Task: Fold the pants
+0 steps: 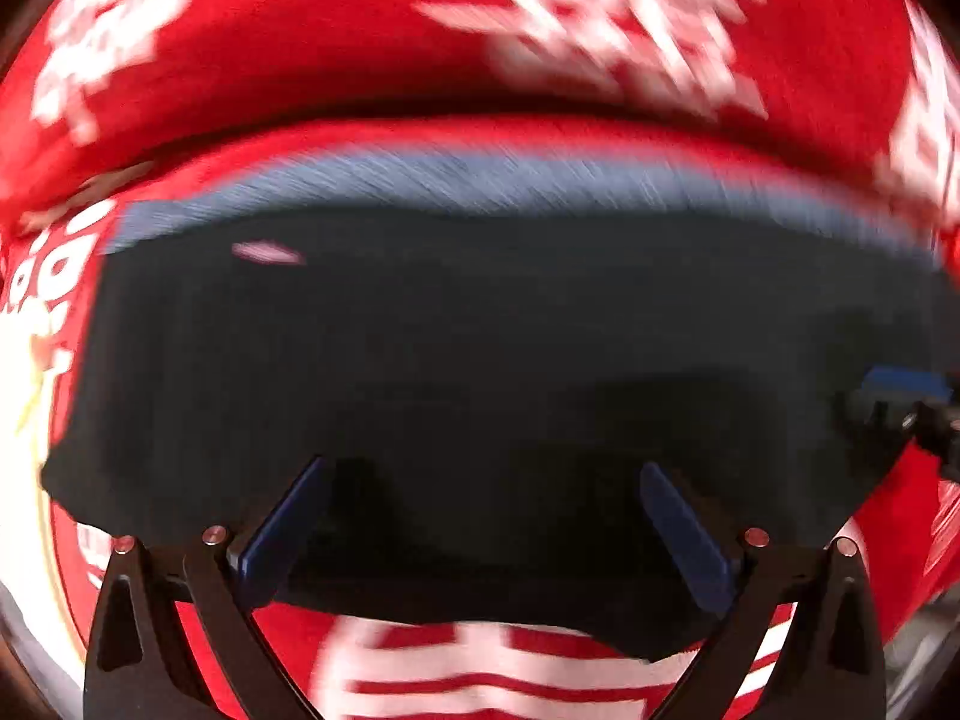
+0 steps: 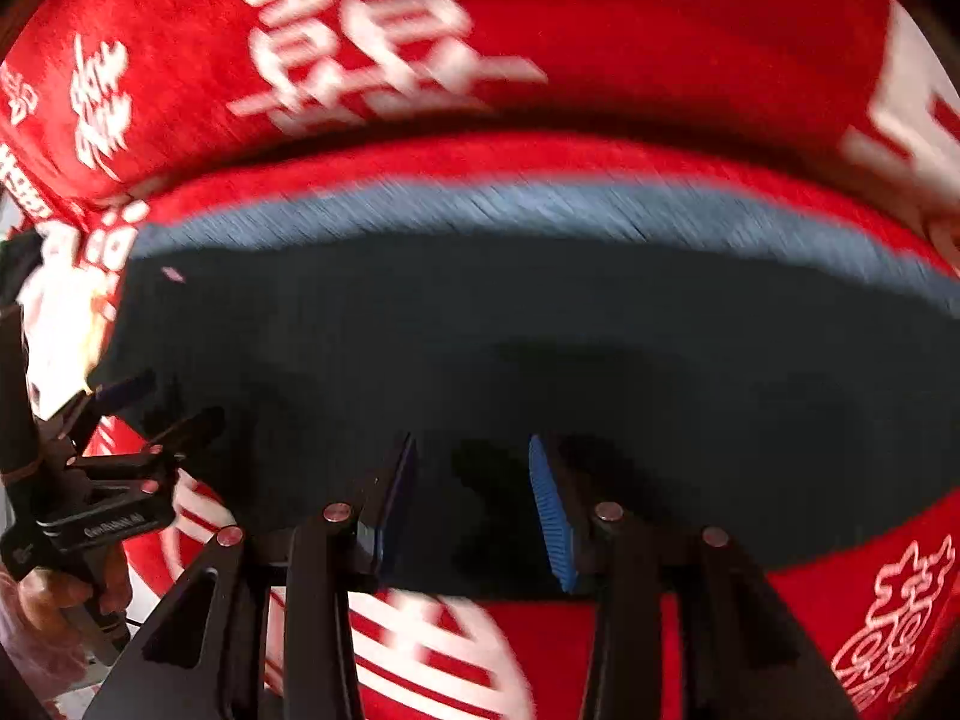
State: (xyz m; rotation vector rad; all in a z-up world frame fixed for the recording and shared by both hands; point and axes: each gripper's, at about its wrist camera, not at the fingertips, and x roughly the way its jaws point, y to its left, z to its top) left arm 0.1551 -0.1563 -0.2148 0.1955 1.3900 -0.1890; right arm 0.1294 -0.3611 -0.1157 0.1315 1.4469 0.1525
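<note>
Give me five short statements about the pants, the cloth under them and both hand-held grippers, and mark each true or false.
1. The pants are dark with a lighter blue-grey band along the far edge. True.
2. They lie on a plain green cloth. False: the red cloth carries white characters.
3. The left hand-held gripper has its jaws apart, nothing pinched. True.
4. The right hand-held gripper is clamped on the pants. False: its jaws stand apart above them.
5. A hand holds the left hand-held gripper. True.

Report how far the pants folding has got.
Done: the dark pants lie as a compact flat rectangle on the red cloth. In hand: nothing; the left hand-held gripper and right hand-held gripper hover open above them. Left: whether another fold is needed is unclear.
</note>
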